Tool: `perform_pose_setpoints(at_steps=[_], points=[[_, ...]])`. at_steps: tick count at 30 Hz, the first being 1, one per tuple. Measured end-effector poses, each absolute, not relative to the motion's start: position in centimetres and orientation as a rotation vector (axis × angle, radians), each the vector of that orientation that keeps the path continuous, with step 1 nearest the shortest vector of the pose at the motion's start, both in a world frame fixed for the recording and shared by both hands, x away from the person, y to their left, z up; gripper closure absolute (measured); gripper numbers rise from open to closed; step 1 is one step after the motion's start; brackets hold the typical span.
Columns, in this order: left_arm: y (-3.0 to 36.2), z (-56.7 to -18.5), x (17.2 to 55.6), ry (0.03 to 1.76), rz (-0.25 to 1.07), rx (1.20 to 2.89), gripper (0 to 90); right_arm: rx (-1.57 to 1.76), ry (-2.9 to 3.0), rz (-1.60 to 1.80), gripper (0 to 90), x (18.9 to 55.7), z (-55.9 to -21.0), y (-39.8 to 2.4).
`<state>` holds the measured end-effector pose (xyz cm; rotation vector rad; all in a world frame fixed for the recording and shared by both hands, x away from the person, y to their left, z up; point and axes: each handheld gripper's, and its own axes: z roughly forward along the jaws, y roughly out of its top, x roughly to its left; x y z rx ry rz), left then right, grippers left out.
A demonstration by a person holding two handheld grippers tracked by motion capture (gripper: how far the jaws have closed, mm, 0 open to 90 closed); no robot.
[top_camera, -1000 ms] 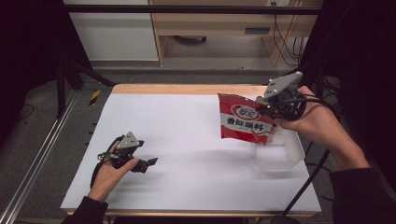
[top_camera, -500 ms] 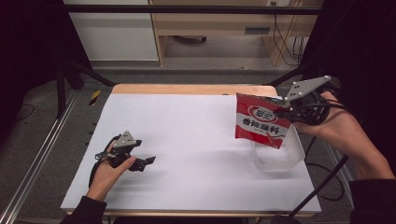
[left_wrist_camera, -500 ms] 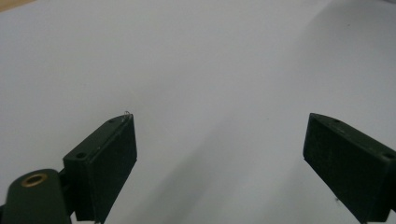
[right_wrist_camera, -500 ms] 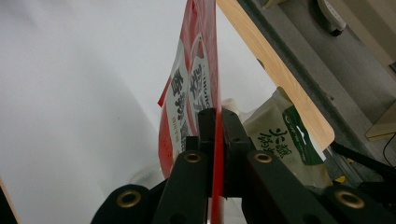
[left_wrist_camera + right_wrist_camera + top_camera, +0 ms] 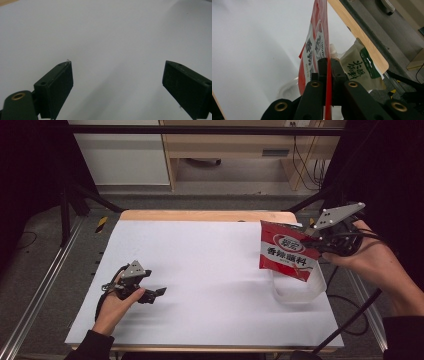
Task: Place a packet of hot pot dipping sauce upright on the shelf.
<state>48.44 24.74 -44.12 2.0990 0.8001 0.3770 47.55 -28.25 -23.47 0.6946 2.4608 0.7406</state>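
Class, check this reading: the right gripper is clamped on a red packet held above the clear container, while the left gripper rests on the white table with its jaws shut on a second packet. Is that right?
Not quite. The left gripper has its jaws wide open with nothing between them, as the left gripper view shows. The rest holds: the right gripper is clamped on the red packet above the clear container, and the left rests on the white table.

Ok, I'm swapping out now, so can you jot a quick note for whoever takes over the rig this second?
Right gripper: shut on the edge of the red packet, held in the air above the clear tub at the table's right side.
Left gripper: open, holding nothing, low over the white table.
A second, beige and green pouch lies beside the tub.
Done: red packet picked up.
Left: probably lowering it into the tub, then the beige pouch.
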Motion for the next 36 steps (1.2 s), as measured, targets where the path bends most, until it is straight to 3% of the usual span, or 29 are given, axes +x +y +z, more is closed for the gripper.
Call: perform_pose_setpoints(at_steps=[17,36], points=[[24.5,-44.2,48.4,0.795,0.374,2.107,9.9,0.780,2.440,0.706,89.8,46.6,-24.0,-31.5],[24.4,-44.4,48.4,0.794,0.372,2.115,9.9,0.870,2.469,0.742,89.7,47.6,-28.5,-32.0]])
